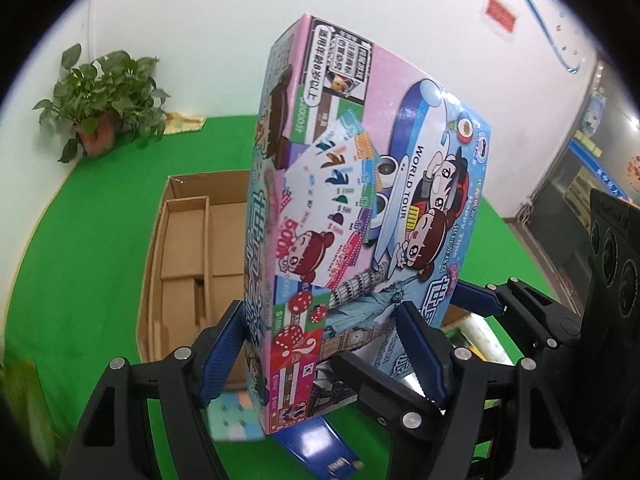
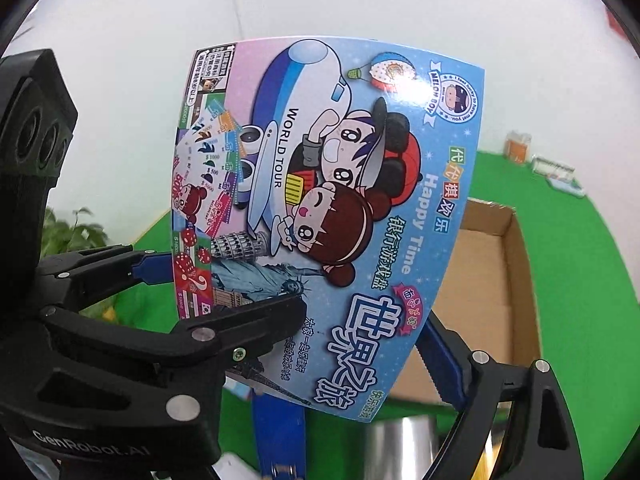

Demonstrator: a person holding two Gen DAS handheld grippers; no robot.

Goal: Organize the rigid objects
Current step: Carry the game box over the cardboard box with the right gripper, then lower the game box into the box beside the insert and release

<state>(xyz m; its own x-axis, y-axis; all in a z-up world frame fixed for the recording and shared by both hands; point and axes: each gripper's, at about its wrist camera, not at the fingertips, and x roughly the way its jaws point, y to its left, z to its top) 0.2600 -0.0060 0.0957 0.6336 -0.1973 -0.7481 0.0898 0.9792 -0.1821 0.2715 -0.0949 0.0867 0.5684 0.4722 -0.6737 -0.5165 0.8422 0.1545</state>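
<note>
Cardboard tray [image 1: 188, 240] sits open on the green surface [image 1: 92, 216]; colourful game box [image 1: 360, 216] is raised above it, left claw [image 1: 320, 344] and right claw [image 2: 352, 340] both grasping its lower end.

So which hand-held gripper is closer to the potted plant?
Left. The left hand-held gripper grips the game box on the side toward the potted plant; the right hand-held gripper grips its far side.

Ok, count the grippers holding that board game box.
2. The left gripper clamps the lower end of the board game box; the right gripper holds the same end, at its right edge. No others appear, though the box blocks much of both views.
</note>
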